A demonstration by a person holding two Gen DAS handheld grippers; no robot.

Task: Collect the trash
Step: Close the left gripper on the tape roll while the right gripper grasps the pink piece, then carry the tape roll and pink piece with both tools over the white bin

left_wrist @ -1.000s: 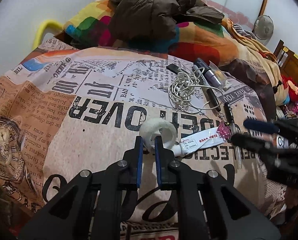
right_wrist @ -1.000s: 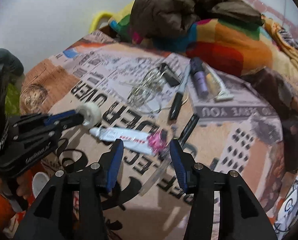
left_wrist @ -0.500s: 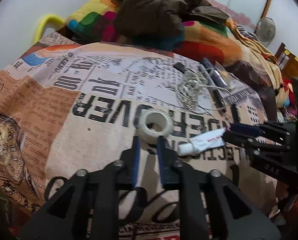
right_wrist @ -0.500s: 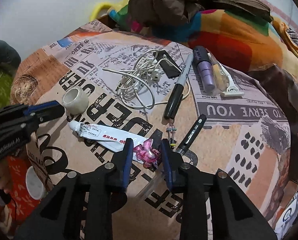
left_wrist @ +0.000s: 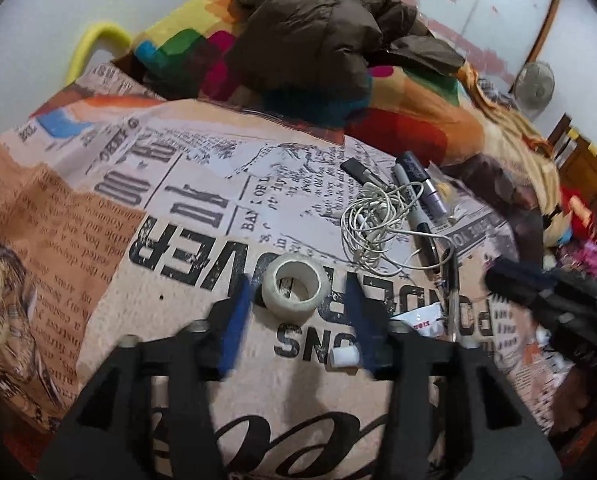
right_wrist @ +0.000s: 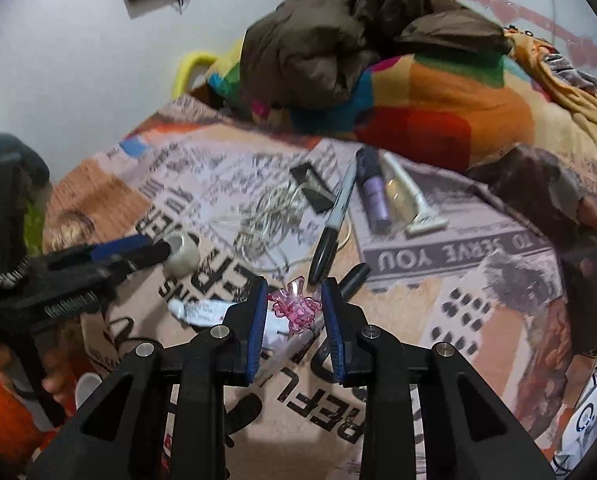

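Observation:
A white tape roll (left_wrist: 296,288) lies on the newsprint bedspread (left_wrist: 170,208), between the spread fingers of my open left gripper (left_wrist: 296,300); it also shows in the right wrist view (right_wrist: 183,255). A crumpled pink wrapper (right_wrist: 295,309) sits between the fingers of my open right gripper (right_wrist: 294,312), not pinched. A white tube (right_wrist: 202,312) lies beside it; its cap (left_wrist: 344,358) shows in the left wrist view. The right gripper (left_wrist: 538,284) appears blurred at the right of the left wrist view.
A tangled white cable (left_wrist: 378,228), black markers (right_wrist: 332,228), a purple tube (right_wrist: 372,190), a razor (right_wrist: 416,204) and a clear pen (left_wrist: 452,300) lie on the bedspread. A brown jacket (left_wrist: 318,28) on a colourful blanket (right_wrist: 438,108) lies behind.
My left gripper opened, let go of the tape roll onto the bedspread, and now straddles it. My right gripper closed in on the pink wrapper, then widened slightly.

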